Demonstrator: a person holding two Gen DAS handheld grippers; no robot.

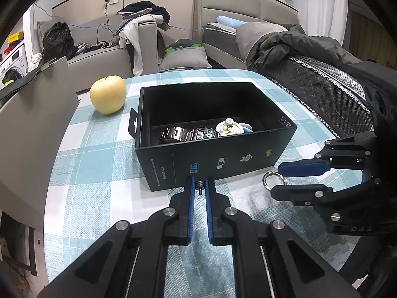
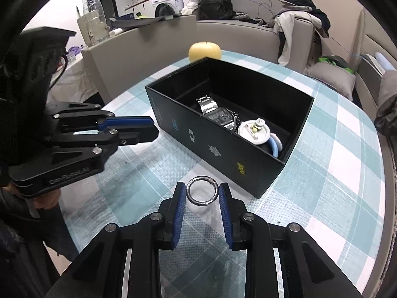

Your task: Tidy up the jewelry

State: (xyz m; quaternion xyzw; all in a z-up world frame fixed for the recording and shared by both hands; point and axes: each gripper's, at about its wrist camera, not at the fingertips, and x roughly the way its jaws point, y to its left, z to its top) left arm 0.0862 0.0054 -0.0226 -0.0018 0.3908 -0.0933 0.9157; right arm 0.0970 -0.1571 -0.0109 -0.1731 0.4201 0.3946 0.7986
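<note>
Teal-and-white checked cloth (image 1: 99,164) covers the table under both your tools, and it looks a little smudged close in. Far left there's a washing machine (image 1: 12,67), then a grey sofa (image 1: 99,62) heaped with clothes and a black backpack (image 1: 58,39). On the cloth itself, a yellow apple (image 1: 108,94) sits just beside the far left corner of the black box (image 1: 223,159). The box is open on top, and a steel-banded watch (image 1: 198,134) lies on its floor next to a white round piece (image 1: 229,126).

Dead centre, your left gripper (image 1: 199,186) is pinched down narrow on a small knurled metal stud (image 1: 199,185), right in front of the box's near wall. Moving right, the silver ring (image 2: 189,193) is down at the cloth, just clear of the box. Your right gripper (image 2: 202,186) has its blue pads drawn in narrow against either side of the ring. Beyond that edge, a bed (image 1: 322,74) with a dark jacket (image 1: 297,44) thrown over it fills the right side.
</note>
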